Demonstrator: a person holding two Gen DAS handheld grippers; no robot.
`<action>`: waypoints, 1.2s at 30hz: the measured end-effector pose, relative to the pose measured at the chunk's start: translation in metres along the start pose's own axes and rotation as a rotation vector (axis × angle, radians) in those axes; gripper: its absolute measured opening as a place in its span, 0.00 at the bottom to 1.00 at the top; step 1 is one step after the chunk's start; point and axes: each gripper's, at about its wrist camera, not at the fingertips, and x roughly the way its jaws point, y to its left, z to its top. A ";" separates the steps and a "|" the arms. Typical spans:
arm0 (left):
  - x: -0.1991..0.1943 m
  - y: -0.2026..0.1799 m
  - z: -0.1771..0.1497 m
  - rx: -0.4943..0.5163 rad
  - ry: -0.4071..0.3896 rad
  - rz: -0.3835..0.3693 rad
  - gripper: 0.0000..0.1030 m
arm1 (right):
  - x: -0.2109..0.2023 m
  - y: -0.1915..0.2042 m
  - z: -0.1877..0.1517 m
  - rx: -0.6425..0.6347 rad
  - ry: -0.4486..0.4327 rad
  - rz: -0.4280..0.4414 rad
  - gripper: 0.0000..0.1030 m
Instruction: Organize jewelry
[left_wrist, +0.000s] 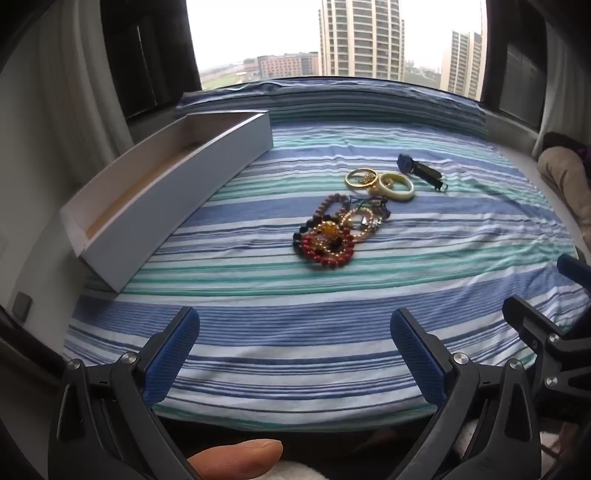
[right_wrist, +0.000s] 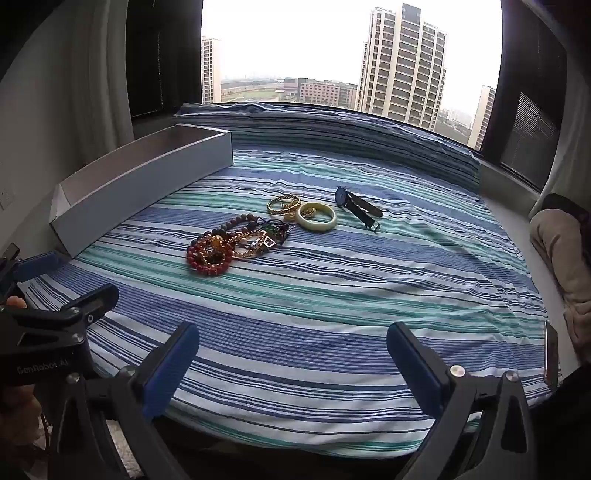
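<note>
Jewelry lies in a loose heap on the striped cloth (left_wrist: 295, 332). A red bead bracelet (left_wrist: 345, 252) (right_wrist: 192, 258) sits nearest, tangled with brown beads (left_wrist: 325, 205) and chains. Beyond are a gold bangle (left_wrist: 349, 180) (right_wrist: 272, 207), a cream bangle (left_wrist: 397, 194) (right_wrist: 317, 224) and a dark blue watch (left_wrist: 421, 170) (right_wrist: 356, 206). A long white open box (left_wrist: 177, 188) (right_wrist: 140, 184) stands at the left. My left gripper (left_wrist: 295, 325) and right gripper (right_wrist: 293, 339) both hover open over the near cloth, short of the heap, nothing between their fingers.
A window with tall buildings runs along the back. The striped cloth (right_wrist: 332, 314) rises into a fold under the window. A beige cushion (right_wrist: 561, 251) lies at the right edge. A thumb (left_wrist: 236, 458) shows at the bottom of the left wrist view.
</note>
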 end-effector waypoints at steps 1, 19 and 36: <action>0.000 0.000 0.000 -0.001 0.003 0.000 1.00 | 0.000 0.000 0.000 -0.001 0.000 0.001 1.00; 0.007 0.002 0.000 -0.014 0.009 -0.031 1.00 | 0.013 0.002 0.005 0.024 0.010 0.012 1.00; 0.004 0.003 0.001 -0.012 0.000 -0.026 1.00 | 0.010 0.011 0.006 -0.002 -0.006 0.019 1.00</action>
